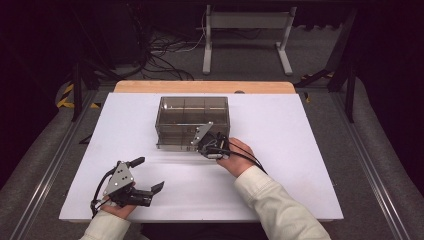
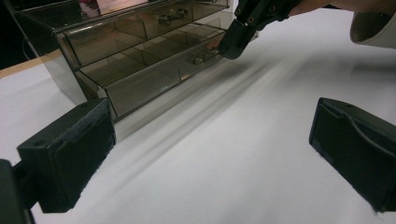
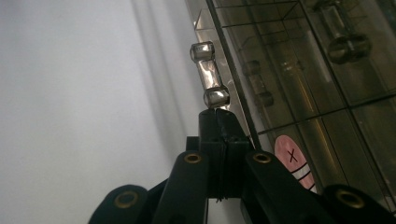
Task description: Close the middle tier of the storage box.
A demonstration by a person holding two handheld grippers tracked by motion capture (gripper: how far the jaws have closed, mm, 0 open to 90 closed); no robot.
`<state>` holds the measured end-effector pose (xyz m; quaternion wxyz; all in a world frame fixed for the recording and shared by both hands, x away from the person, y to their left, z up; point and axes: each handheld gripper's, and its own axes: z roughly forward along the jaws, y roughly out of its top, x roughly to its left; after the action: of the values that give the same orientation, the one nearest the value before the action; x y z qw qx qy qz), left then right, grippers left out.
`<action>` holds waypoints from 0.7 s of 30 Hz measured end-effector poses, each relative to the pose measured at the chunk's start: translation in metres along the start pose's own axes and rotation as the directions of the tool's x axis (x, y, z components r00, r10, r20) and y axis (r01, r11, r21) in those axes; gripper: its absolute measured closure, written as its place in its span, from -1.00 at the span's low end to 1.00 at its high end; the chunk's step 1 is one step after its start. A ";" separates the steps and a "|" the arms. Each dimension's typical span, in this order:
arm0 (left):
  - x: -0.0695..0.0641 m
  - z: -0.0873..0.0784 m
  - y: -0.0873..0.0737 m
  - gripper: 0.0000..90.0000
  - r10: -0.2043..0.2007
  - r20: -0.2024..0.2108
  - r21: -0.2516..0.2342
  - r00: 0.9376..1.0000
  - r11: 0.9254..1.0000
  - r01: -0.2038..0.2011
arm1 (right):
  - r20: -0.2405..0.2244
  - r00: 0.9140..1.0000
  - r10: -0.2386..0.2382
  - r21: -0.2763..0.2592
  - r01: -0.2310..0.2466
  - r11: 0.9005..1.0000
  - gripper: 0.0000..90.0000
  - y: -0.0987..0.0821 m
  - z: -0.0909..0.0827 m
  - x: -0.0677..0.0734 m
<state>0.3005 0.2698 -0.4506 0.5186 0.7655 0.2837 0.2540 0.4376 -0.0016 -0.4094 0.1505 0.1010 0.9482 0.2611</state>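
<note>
L gripper (image 1: 150, 175) sat nearest, at the table's (image 1: 300, 150) front-left edge, jaws spread wide w/ nothing between them. It was well apart from the work and pointed roughly toward the box.

R gripper (image 1: 207, 145) was further in, at the front face of the smoked clear drawer box (image 1: 192, 107) mid-table. Its jaws were pressed together, tips meeting, holding nothing. In the R gripper view the closed tips (image 3: 217, 123) stood just at, maybe touching, one end of the lower drawer's handle (image 3: 209, 74); contact was too tight to call. So the R hand was plainly the nearer one; L was idle.

Key relation: the handle lay straight ahead of the R tips, just beyond them, on the drawer front. It was a short clear bar w/ two end posts, its long axis along the drawer front, i.e. across the table L-R, standing off toward the person. In the L gripper view the handle (image 2: 203, 58) showed right by the R gripper's tip, lower drawer looking slightly out from the box.

Judgement: the drawer slides front-back, square to the handle's axis, so the next move likely goes along that line. A pink tag w/ an X (image 3: 292, 158) lay inside the drawer.
</note>
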 end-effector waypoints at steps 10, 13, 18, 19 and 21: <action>-0.001 -0.003 -0.001 -0.97 -0.007 -0.006 0.002 1.000 1.000 0.007 | 0.028 0.999 0.040 -0.029 -0.039 0.999 1.00 -0.001 0.001 -0.009; -0.001 -0.004 -0.002 -0.97 -0.008 -0.011 0.003 1.000 1.000 0.008 | 0.037 0.998 0.052 -0.036 -0.051 0.998 1.00 -0.002 0.002 -0.012; -0.001 -0.006 -0.003 -0.97 -0.009 -0.017 0.003 1.000 1.000 0.009 | 0.051 0.997 0.059 -0.044 -0.057 0.997 1.00 -0.002 0.003 -0.014; -0.001 -0.007 -0.003 -0.97 -0.008 -0.021 0.001 1.000 1.000 0.008 | 0.053 0.997 0.062 -0.045 -0.060 0.997 1.00 -0.002 0.004 -0.015; -0.001 -0.008 -0.003 -0.97 -0.010 -0.024 0.002 1.000 1.000 0.010 | 0.056 0.996 0.066 -0.047 -0.063 0.997 1.00 -0.002 0.004 -0.016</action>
<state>0.2939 0.2753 -0.4510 0.5156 0.7615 0.2941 0.2603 0.4541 -0.0058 -0.4104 0.1716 0.1357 0.9334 0.2843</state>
